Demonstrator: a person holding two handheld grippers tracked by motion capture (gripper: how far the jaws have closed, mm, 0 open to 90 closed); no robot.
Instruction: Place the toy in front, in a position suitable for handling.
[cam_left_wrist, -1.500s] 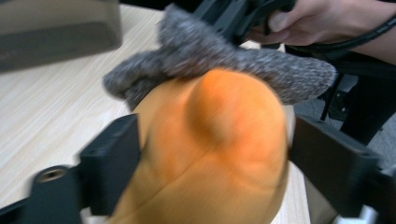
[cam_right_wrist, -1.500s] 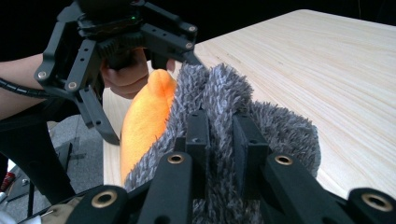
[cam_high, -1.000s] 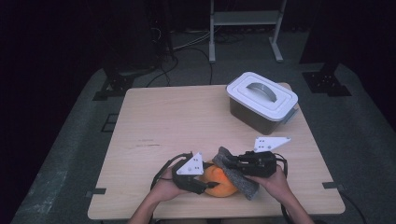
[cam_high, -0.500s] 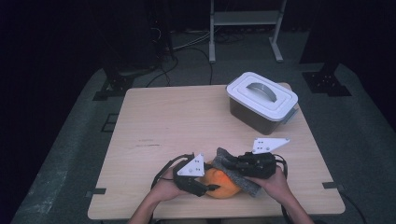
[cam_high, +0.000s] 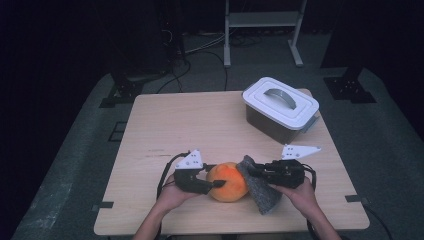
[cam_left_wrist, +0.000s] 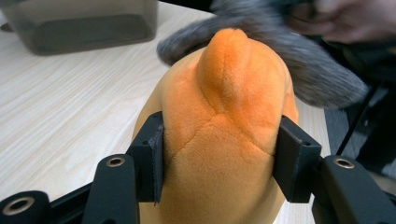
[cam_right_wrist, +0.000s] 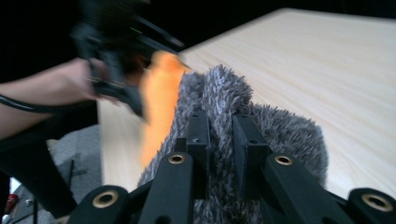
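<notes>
Orange plush toy (cam_high: 228, 181) lying at the table's (cam_high: 200, 125) near edge, well in front of the lidded box (cam_high: 280, 107), squeezed by the left gripper (cam_high: 216, 184), jaws just closing further, grey fuzzy cloth (cam_high: 260, 192) touching the toy's right side, pinched tight by the right gripper (cam_high: 250, 172)

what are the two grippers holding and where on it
Left gripper clamps the orange plush toy across its rounded sides. Right gripper pinches a fold of the grey fuzzy cloth.

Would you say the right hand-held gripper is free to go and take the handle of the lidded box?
Probably not yet: the right hand-held gripper is shut on the grey cloth. The box handle itself stands unobstructed.
</notes>
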